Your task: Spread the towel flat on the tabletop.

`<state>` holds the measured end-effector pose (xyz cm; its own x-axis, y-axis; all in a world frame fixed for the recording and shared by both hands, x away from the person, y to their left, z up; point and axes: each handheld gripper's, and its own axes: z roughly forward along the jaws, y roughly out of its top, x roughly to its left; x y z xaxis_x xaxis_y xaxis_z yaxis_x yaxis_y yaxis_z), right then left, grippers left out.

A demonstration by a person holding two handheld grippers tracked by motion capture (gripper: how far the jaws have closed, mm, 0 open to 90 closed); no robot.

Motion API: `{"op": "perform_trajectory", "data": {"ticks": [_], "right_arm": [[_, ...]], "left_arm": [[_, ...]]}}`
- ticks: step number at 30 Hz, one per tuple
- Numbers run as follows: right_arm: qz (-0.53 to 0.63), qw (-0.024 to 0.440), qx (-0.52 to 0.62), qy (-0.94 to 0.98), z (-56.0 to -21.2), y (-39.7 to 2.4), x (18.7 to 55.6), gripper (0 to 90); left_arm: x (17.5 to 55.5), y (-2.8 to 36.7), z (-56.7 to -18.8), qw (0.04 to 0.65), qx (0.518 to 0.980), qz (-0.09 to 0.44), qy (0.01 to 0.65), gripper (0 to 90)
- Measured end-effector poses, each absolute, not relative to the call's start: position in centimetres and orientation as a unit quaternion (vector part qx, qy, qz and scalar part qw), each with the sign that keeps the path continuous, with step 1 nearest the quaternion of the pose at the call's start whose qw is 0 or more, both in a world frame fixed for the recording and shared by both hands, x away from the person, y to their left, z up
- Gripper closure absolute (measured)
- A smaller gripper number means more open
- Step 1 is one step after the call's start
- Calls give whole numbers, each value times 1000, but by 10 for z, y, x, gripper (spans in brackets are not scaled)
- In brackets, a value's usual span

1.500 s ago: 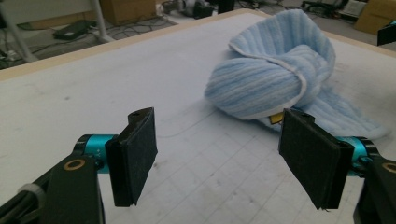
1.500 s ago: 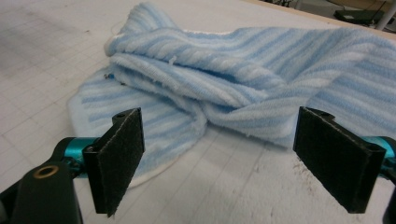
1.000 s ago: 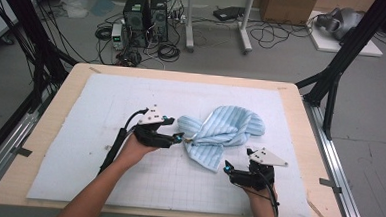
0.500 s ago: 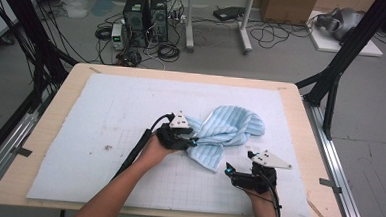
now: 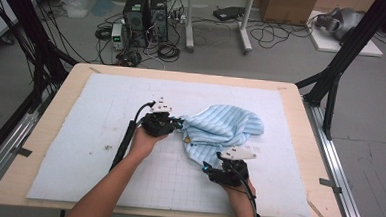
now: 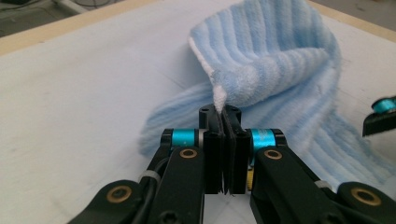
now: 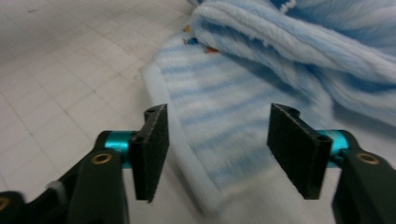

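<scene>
A light blue striped towel (image 5: 225, 130) lies crumpled on the white mat, right of centre. My left gripper (image 5: 180, 124) is at its left side; its jaws have just been closing and are shut on a corner of the towel (image 6: 271, 56), which stands up from between the pads of the left gripper (image 6: 225, 114). My right gripper (image 5: 205, 166) is at the towel's near edge. In the right gripper view the right gripper (image 7: 219, 126) has just been closing; its jaws stand apart, with the towel's (image 7: 289, 42) flat hem between them and the pads not pressing on it.
The white gridded mat (image 5: 79, 147) covers a wooden table (image 5: 44, 131). Black frame posts (image 5: 332, 81) stand at the table's far corners. Computer towers (image 5: 146, 11) and cables lie on the floor beyond the far edge.
The left gripper went right to the towel, shut on its corner, and drew back left with it. The right gripper moved left to the towel's near edge and its jaws narrowed.
</scene>
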<state>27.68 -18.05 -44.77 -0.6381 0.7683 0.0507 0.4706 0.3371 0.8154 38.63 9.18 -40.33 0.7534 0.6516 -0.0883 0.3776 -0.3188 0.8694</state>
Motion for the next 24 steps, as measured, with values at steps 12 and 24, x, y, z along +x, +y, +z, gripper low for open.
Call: {"op": "perform_trajectory", "data": {"ticks": [12, 24], "right_arm": [[407, 95, 326, 848, -449, -157, 292, 846], [468, 3, 244, 849, -437, -152, 259, 856]], "left_arm": [[386, 155, -397, 500, 763, 153, 380, 874], [372, 197, -388, 511, 744, 164, 398, 874]]}}
